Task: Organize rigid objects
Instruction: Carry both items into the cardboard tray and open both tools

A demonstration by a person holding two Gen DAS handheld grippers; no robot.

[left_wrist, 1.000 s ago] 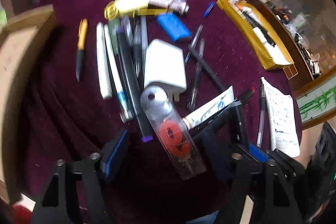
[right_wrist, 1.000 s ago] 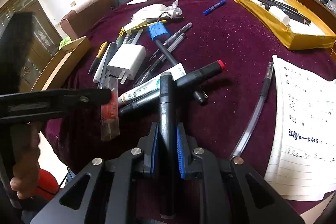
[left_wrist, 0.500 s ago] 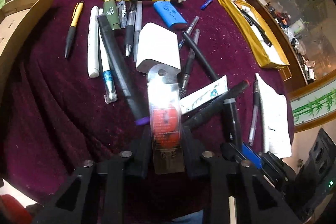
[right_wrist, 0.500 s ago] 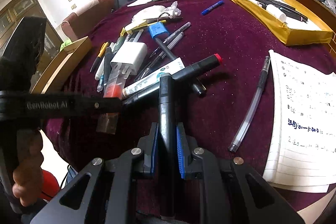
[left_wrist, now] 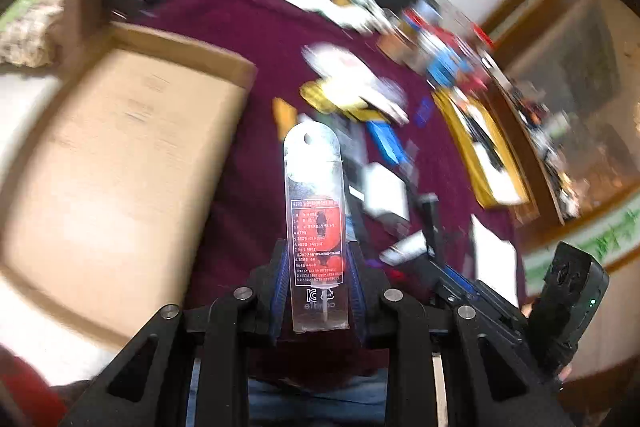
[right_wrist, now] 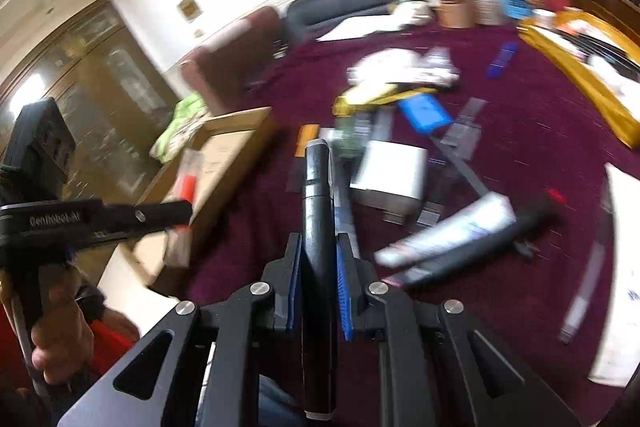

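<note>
The left gripper (left_wrist: 316, 267) is clamped on a clear plastic case (left_wrist: 315, 227) with a red label, which sticks straight out ahead between the blue pads (left_wrist: 283, 267), its rounded end with the hang hole farthest from the gripper. The case is lifted off the tabletop (left_wrist: 248, 39), which is covered in dark red cloth. To the left of this gripper lies an open cardboard box (left_wrist: 120, 163), close by and tilted in the view. Ahead and to the right the scattered pens and a white charger (left_wrist: 386, 195) are smeared by blur.

The right gripper (right_wrist: 318, 259) is closed on a black marker (right_wrist: 318, 227), held lengthwise between its blue pads (right_wrist: 345, 291) with the cap end pointing forward. The marker is raised above the tabletop (right_wrist: 540, 131). Just ahead and to the right sit the white charger (right_wrist: 390, 177), a white tube (right_wrist: 448, 227) and another black marker (right_wrist: 480, 251) with a red end. To the left the cardboard box (right_wrist: 224, 163) shows, with the left gripper (right_wrist: 176, 213) and its case (right_wrist: 186, 183) over it. A yellow tray (right_wrist: 576, 75) lies far right.
</note>
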